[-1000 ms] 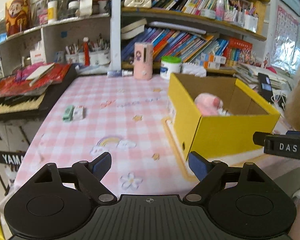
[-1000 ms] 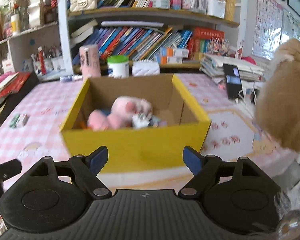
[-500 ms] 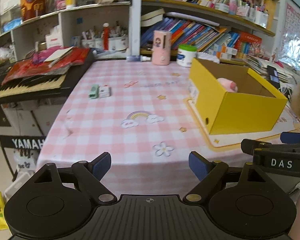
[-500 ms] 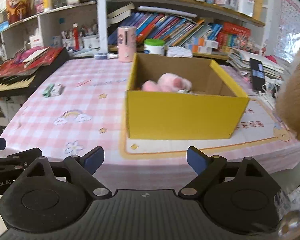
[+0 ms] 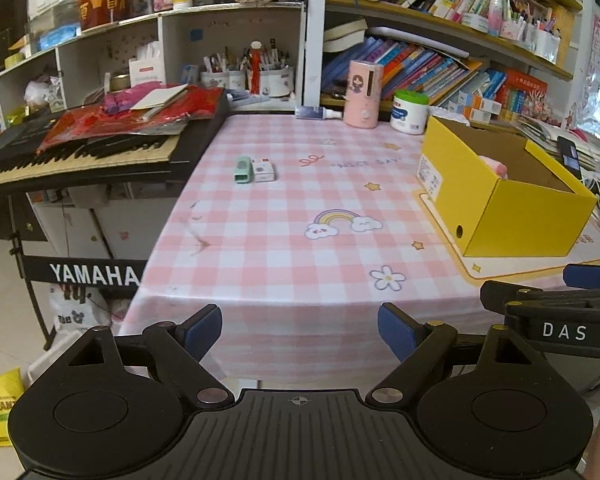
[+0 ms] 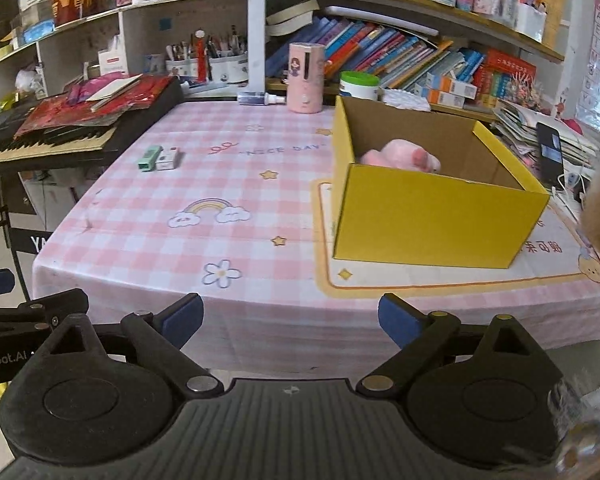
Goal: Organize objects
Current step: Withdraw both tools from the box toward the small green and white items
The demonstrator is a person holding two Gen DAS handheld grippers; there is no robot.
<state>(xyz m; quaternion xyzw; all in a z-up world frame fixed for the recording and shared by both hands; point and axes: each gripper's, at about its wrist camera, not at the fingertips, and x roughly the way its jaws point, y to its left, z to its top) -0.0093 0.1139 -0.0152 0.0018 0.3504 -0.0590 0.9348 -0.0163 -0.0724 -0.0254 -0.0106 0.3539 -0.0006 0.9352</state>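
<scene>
With both tongs empty, left tongs [image 5: 300, 330] spread wide and right tongs [image 6: 290, 320] opening, we're between pickups. Green and white cases [image 5: 255, 169] sit mid-left on the desk [image 5: 284, 248], needing a reach. Only the right view shows the pink plush [image 6: 404, 157] clearly inside the yellow box [image 6: 432, 220].

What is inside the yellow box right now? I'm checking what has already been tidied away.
A pink plush toy lies inside the yellow box, against its far left corner. The near wall hides the box floor, so anything smaller beneath or beside the toy cannot be seen.
</scene>
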